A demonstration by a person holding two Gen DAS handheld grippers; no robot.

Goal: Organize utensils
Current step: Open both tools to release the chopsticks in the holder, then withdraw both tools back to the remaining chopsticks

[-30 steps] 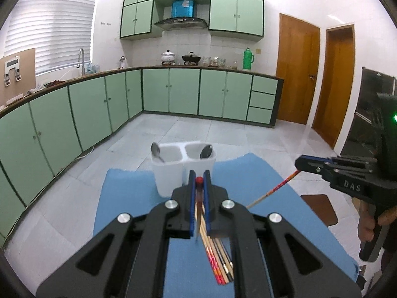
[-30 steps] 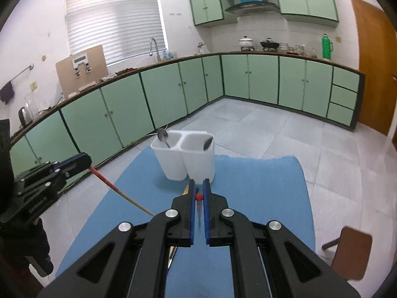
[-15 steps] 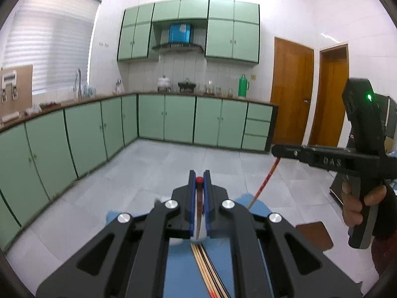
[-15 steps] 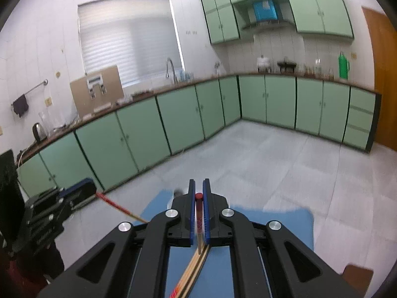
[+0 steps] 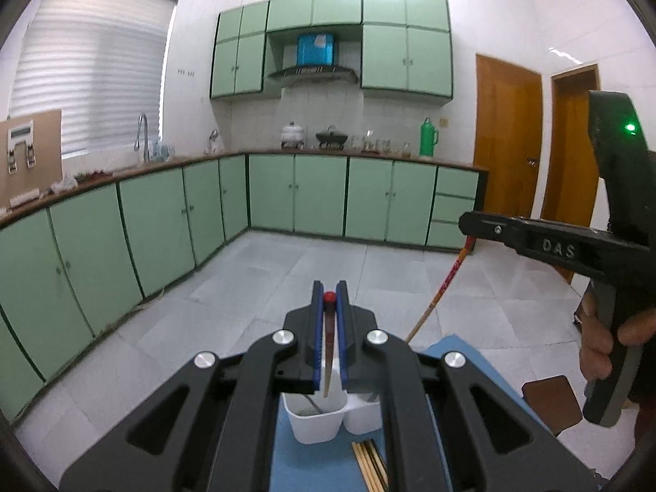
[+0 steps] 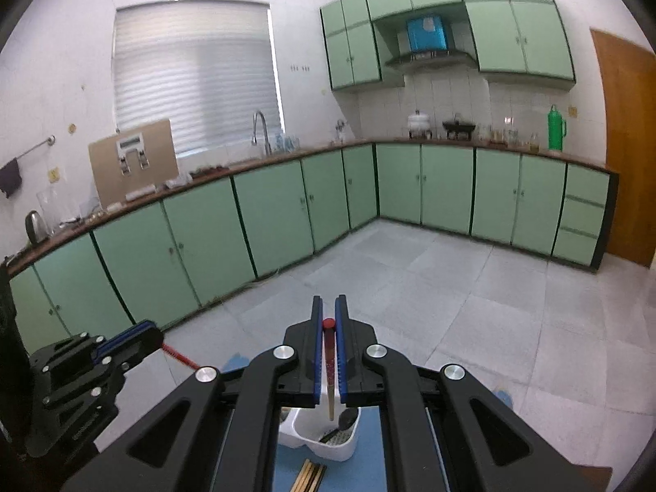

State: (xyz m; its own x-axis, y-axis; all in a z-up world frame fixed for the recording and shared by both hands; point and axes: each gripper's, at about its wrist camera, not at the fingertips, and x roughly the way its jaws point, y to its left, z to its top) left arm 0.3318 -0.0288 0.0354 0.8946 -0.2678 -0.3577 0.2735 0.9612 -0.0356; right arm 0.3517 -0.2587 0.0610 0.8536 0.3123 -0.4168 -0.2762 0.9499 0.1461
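My left gripper (image 5: 329,299) is shut on a red-topped chopstick (image 5: 328,344) that hangs point down over the left cup of the white two-cup holder (image 5: 315,424). My right gripper (image 6: 329,313) is shut on another red-topped chopstick (image 6: 329,373), point down over the holder's right cup (image 6: 328,436), which holds a spoon. In the left wrist view the right gripper (image 5: 465,221) shows with its chopstick (image 5: 438,291). In the right wrist view the left gripper (image 6: 151,334) shows at lower left. Loose chopsticks (image 5: 369,465) lie on the blue mat (image 5: 328,471) in front of the holder.
A brown stool (image 5: 551,404) stands right of the table. Green cabinets (image 5: 287,197) line the kitchen walls beyond a tiled floor (image 5: 328,262). A hand (image 5: 607,344) holds the right gripper's grip.
Both grippers rose and tilted their chopsticks from slanting over the mat to upright, points down over the holder. The holder slid from ahead of the fingers to beneath them.
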